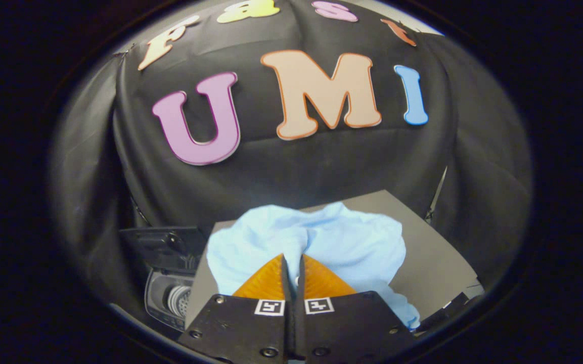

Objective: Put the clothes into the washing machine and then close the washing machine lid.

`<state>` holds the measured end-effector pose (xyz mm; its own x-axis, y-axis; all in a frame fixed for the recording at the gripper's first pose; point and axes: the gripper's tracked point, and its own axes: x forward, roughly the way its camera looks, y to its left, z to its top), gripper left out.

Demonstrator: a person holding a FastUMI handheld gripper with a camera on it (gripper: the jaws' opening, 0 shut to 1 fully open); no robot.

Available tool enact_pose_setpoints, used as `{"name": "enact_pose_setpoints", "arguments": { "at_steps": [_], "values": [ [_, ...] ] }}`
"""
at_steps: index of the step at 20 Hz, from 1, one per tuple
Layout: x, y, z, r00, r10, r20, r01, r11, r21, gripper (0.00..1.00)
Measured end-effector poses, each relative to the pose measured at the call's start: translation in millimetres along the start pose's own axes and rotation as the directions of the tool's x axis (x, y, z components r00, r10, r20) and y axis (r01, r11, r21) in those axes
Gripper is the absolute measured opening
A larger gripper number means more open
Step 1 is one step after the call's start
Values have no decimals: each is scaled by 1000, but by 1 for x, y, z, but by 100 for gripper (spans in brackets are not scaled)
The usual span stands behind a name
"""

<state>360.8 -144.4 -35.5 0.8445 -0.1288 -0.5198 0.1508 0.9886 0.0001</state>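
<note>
A light blue garment (342, 237) hangs bunched around my gripper (292, 260), whose two fingers are pressed together on a fold of the cloth. The garment is lifted above a grey table top (433, 263) and drapes down to the right of the fingers. Down to the left of the fingers stands the washing machine (167, 298), its dark lid (162, 245) raised and its drum opening showing pale inside.
The black cloth wall of the booth rises close behind the table and the machine. The table's right edge ends near some dark gear (453, 308) beyond the garment.
</note>
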Motion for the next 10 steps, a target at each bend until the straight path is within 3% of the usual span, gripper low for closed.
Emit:
{"name": "enact_pose_setpoints", "arguments": {
  "at_steps": [6,10],
  "values": [
    [-51,76,52,985,115,127,-114,993,-15,0],
    [-74,138,81,946,224,234,-222,974,-34,0]
  ]
}}
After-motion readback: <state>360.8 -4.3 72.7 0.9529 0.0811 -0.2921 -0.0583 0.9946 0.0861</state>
